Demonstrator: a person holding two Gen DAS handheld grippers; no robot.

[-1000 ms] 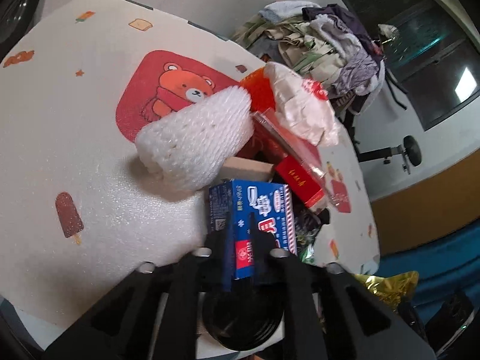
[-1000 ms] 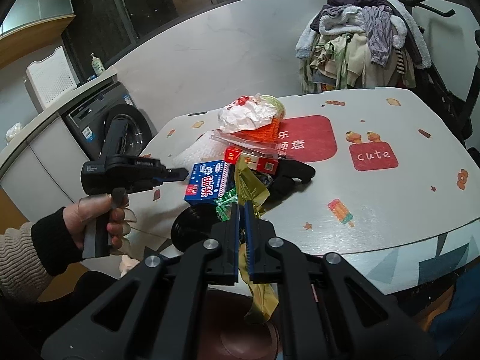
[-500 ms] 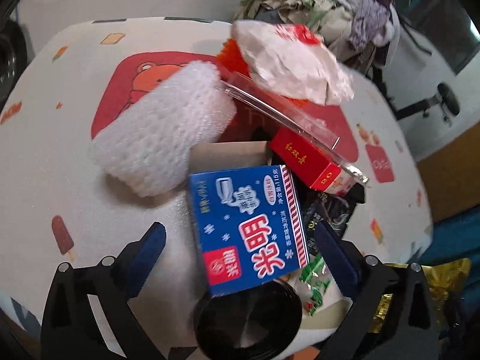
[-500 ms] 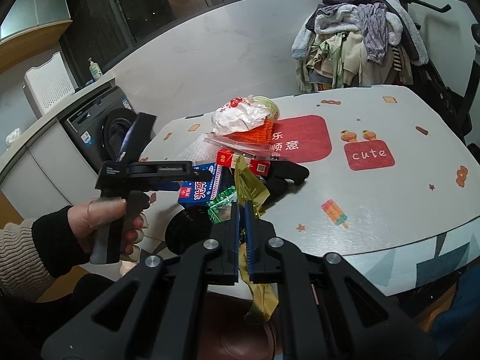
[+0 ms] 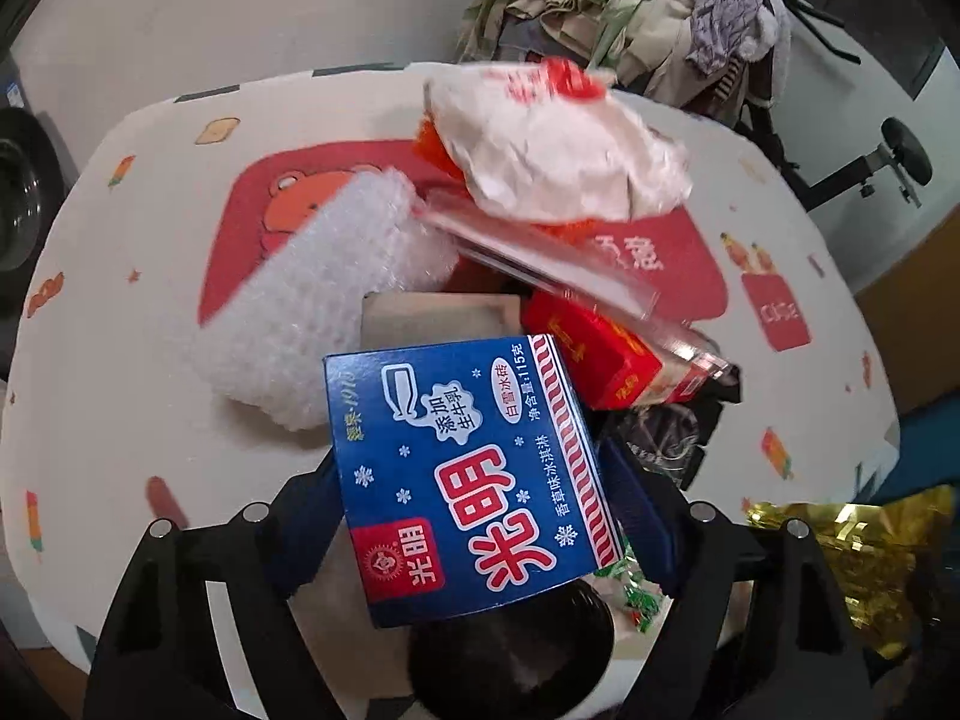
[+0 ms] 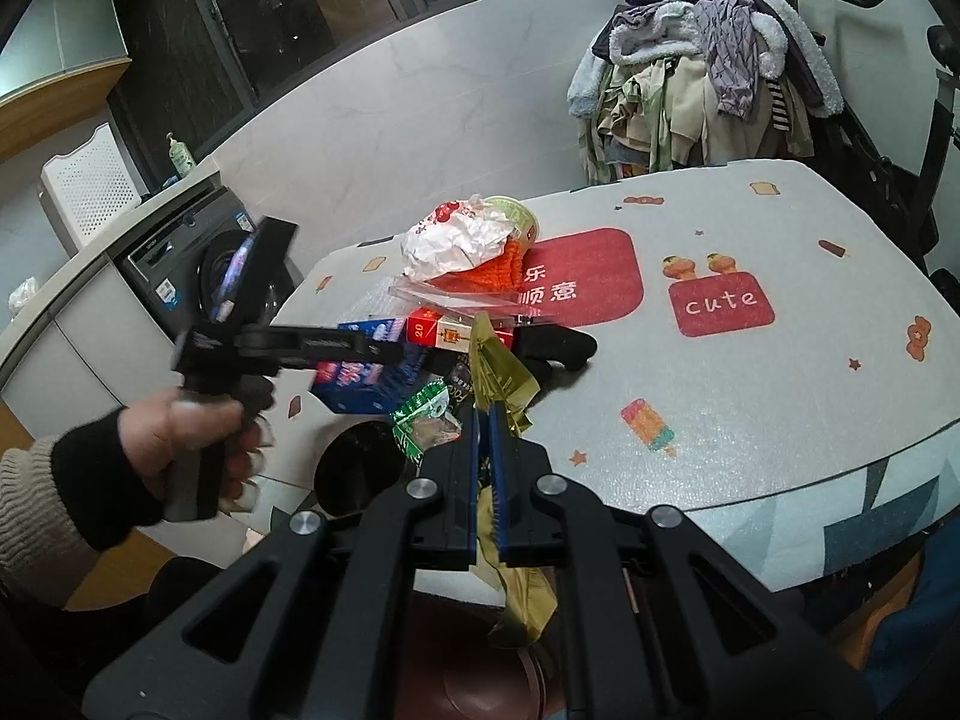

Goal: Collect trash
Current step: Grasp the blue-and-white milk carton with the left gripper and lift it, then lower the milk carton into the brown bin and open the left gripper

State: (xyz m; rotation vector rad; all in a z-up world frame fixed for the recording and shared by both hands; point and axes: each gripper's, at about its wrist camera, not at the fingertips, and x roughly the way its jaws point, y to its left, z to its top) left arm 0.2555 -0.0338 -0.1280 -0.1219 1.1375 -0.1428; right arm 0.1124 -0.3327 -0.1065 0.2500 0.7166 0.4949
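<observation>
Laundry-room corner, washing machine (image 6: 225,264) at back, clothes heap (image 6: 702,78) behind round table (image 6: 750,372) with cartoon-print cover. Left gripper (image 5: 474,504): jaws spread wide, flanking blue ice-cream box (image 5: 468,468), contact with its sides not clear. Right gripper (image 6: 483,438): fingers pressed together on gold foil wrapper (image 6: 498,372), tail hanging below. Beyond box: white foam netting (image 5: 324,306), red carton (image 5: 594,354), clear plastic case (image 5: 540,252), crumpled white bag (image 5: 552,150). Green wrapper (image 6: 423,414) beside black round lid (image 6: 360,468) at table edge.
</observation>
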